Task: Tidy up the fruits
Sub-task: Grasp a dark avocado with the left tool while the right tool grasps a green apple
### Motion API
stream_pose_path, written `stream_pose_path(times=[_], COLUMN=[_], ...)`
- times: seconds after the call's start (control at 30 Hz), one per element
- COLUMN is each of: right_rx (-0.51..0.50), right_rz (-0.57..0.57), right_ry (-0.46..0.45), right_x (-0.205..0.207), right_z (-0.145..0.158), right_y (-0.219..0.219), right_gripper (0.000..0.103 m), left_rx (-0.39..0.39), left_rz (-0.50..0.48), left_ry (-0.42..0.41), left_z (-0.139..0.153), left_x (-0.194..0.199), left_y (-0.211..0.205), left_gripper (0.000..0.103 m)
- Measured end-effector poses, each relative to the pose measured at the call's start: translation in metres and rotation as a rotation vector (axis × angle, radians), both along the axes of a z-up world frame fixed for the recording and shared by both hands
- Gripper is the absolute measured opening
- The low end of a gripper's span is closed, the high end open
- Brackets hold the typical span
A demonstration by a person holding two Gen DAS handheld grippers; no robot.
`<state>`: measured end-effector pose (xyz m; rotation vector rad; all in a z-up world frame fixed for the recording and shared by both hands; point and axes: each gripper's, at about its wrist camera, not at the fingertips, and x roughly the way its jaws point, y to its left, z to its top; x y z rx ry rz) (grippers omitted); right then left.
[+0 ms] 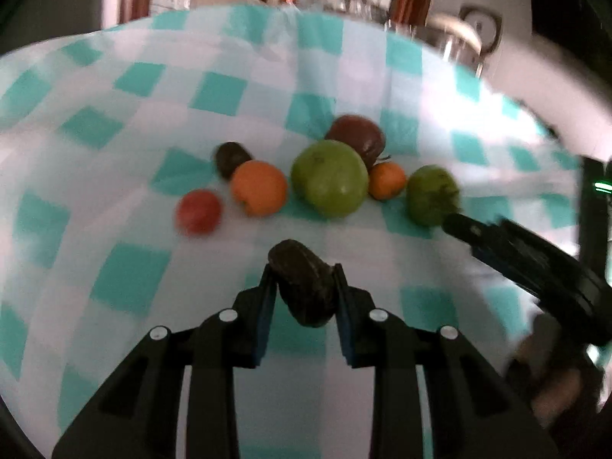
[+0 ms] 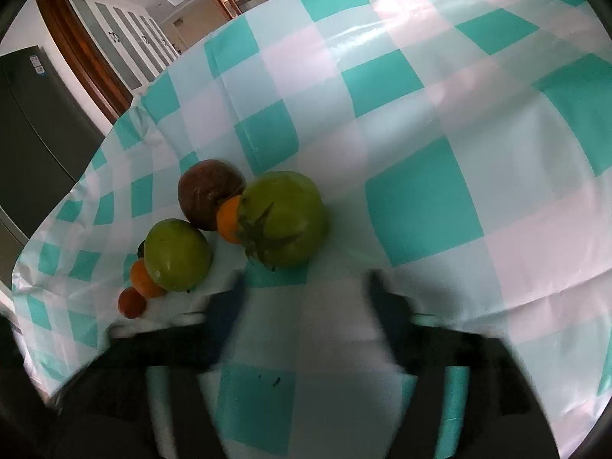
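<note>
Left wrist fisheye is showing the left hand-held gripper (image 1: 304, 279) clamping a dark oblong fruit (image 1: 304, 287), likely an avocado, between its two fingers, lifted over the checked worktop (image 1: 114, 88). Its long axis is running slantwise, from upper left between the jaws down to the lower right, so it is sitting skewed rather than square in the grip. Ahead of it the row of fruits is lying: a red fruit (image 1: 199, 211), an orange (image 1: 259, 187), a second dark fruit (image 1: 231, 157) just behind that orange, a big green tomato (image 1: 329, 179), a dark red tomato (image 1: 357, 137), a small orange (image 1: 386, 181) and a smaller green tomato (image 1: 432, 195). Judging by the task, the held fruit is probably heading toward its dark twin, forward and to the left. The right hand-held gripper (image 2: 306, 290) is standing wide and holding nothing, with the stemmed green tomato (image 2: 285, 218) just beyond its tips, slightly left of centre; that hand is the nearer one to it.
</note>
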<state>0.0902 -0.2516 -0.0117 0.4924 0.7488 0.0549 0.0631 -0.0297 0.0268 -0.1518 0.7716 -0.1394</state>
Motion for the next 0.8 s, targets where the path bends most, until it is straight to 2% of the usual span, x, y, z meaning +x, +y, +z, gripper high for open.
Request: stream_pose_path(times=[0.07,0.17,0.3,0.37,0.63,0.67,0.7,0.8], right_rx=[-0.002,-0.015,-0.058,-0.120,-0.414,-0.430,-0.438,-0.414], right_rz=[0.005,0.005,0.016,0.034,0.063,0.064,0.069,0.047], right_ry=[0.012,0.017,0.045,0.062,0.168,0.161,0.146,0.139], right_x=[0.003,0.003,0.012,0.024,0.077,0.078,0.078,0.066], right_z=[-0.001,-0.001,-0.001,0.001,0.000,0.001,0.003,0.004], right_y=[0.001,0.003,0.009,0.016,0.052,0.053,0.054,0.050], right_gripper=[0.074,0.074,0.074,0.074,0.074,0.071,0.058,0.055], left_rx=[-0.101,-0.170,-0.259,-0.300,-0.343,-0.343,-0.345,-0.349], left_rz=[0.004,-0.002,-0.023,-0.041,-0.018,-0.019,-0.019,-0.012], left_ry=[-0.030,-0.080,-0.073,-0.059,-0.062,-0.061,-0.061,-0.064], left_z=[0.002,0.004,0.004,0.002,-0.001,-0.002,-0.002,-0.001], left_x=[-0.026,-0.048,-0.040,-0.037,-0.034,-0.033,-0.033,-0.034], left_y=[0.021,0.032,0.032,0.033,0.042,0.041,0.042,0.042], left_gripper=[0.029,0.029,0.029,0.029,0.029,0.029,0.029,0.029])
